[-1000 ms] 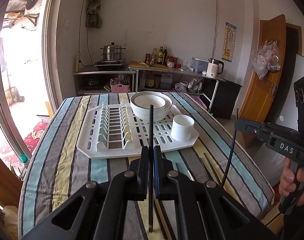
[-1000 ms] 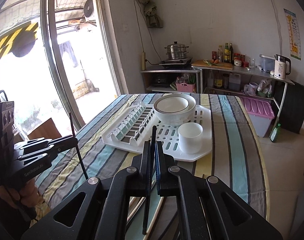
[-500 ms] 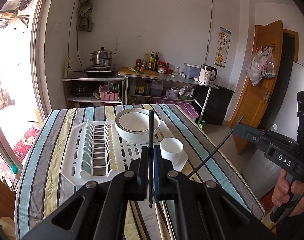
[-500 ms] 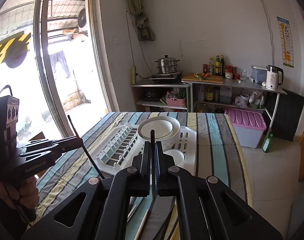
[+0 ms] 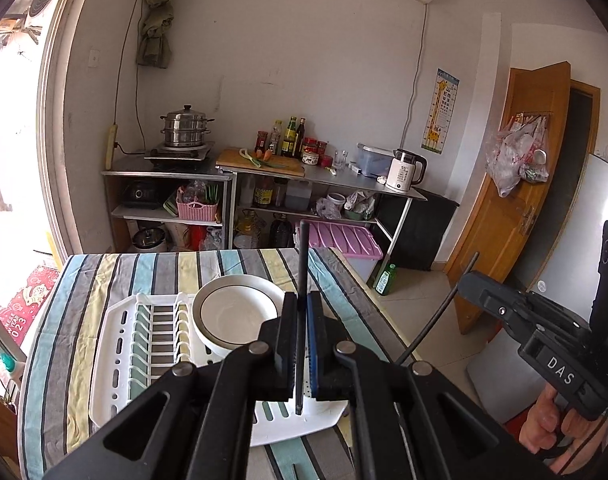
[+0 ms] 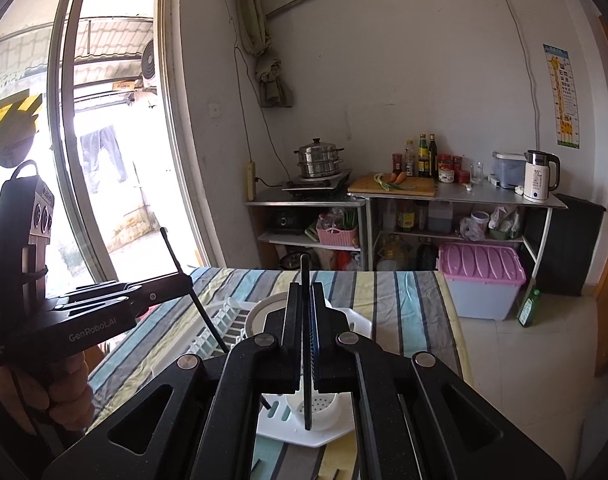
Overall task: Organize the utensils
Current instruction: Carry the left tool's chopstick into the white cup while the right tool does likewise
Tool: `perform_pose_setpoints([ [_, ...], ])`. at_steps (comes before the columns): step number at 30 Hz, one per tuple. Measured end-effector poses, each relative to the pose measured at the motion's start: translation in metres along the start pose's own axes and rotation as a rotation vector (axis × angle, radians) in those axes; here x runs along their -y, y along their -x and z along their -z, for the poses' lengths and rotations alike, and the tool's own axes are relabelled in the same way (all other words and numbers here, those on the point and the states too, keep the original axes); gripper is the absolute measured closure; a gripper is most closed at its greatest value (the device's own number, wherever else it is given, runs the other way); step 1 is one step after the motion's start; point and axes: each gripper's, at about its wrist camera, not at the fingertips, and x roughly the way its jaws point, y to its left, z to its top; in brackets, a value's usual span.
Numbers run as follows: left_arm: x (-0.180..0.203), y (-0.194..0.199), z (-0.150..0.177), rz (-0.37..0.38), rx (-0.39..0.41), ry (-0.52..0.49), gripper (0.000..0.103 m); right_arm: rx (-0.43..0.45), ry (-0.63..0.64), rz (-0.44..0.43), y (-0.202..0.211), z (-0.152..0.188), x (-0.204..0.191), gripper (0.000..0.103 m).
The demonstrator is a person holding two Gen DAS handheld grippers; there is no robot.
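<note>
My left gripper (image 5: pixel 301 336) is shut on a black chopstick (image 5: pixel 301 264) held upright, high above the white dish rack (image 5: pixel 120 344). My right gripper (image 6: pixel 306 328) is shut on a second black chopstick (image 6: pixel 305 280), with its lower end over the white utensil cup (image 6: pixel 314 410) in the rack's corner. A white bowl (image 5: pixel 232 312) sits in the rack. The right gripper also shows in the left wrist view (image 5: pixel 470 280) with its chopstick slanting down. The left gripper shows in the right wrist view (image 6: pixel 184 280).
The rack stands on a table with a striped cloth (image 5: pixel 104 272). More chopsticks (image 6: pixel 338 474) lie on the cloth near the front edge. Behind stand metal shelves with a steamer pot (image 5: pixel 184 126), bottles and a kettle (image 5: pixel 404 170). A purple-lidded bin (image 6: pixel 482 276) is on the floor.
Both grippers have risen well above the table and drawn back, each still holding its chopstick. The rack and bowl now sit lower in both views.
</note>
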Motion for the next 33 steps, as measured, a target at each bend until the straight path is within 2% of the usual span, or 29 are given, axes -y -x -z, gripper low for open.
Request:
perform_pose_setpoints([
  [8,0.001,-0.039,-0.008,0.023,-0.032,0.017,0.098,-0.009,-0.028,-0.006,-0.03,-0.009,0.012,0.1],
  [18,-0.01,-0.087,0.015,0.036,-0.134,0.066,0.098,-0.117,-0.091,-0.023,-0.072,0.024,0.031,0.1],
  [25,-0.025,-0.092,0.022,0.009,-0.143,0.097,0.098,-0.154,-0.096,0.029,-0.08,0.035,0.046,0.103],
  [33,-0.045,-0.092,0.033,-0.025,-0.155,0.131,0.096,-0.192,-0.138,0.032,-0.083,0.049,0.065,0.103],
])
